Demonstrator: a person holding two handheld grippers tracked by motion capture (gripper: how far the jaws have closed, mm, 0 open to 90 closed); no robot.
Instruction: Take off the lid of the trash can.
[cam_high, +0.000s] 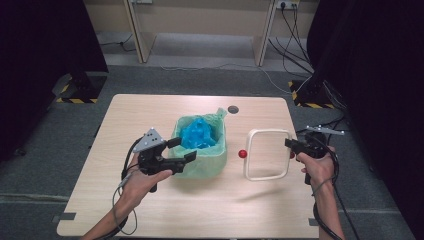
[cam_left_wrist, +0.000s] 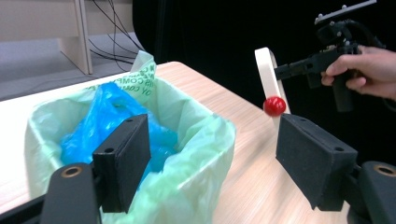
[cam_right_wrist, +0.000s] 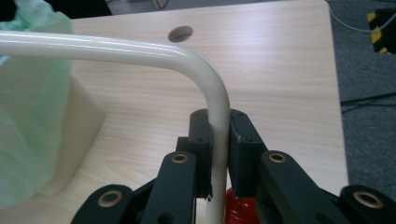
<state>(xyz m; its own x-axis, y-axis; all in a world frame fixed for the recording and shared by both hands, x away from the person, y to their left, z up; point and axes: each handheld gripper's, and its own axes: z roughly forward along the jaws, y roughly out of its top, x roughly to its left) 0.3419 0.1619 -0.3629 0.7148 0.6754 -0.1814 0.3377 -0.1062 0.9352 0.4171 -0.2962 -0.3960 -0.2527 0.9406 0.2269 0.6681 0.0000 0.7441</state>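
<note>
Right claw (cam_right_wrist: 218, 154) around cream frame (cam_right_wrist: 140, 51)

light wood table (cam_high: 150, 210) w/ grommet hole (cam_high: 233, 109), grey carpet floor (cam_high: 45, 150), black curtains (cam_high: 45, 35) both sides, beige desk legs (cam_high: 142, 35) + cables (cam_high: 295, 45) at back.

A lab-like recording room: black curtains (cam_high: 45, 35), trailing cables (cam_high: 295, 40), hazard-taped stand bases (cam_high: 310, 97), grey carpet (cam_high: 200, 80).
</note>
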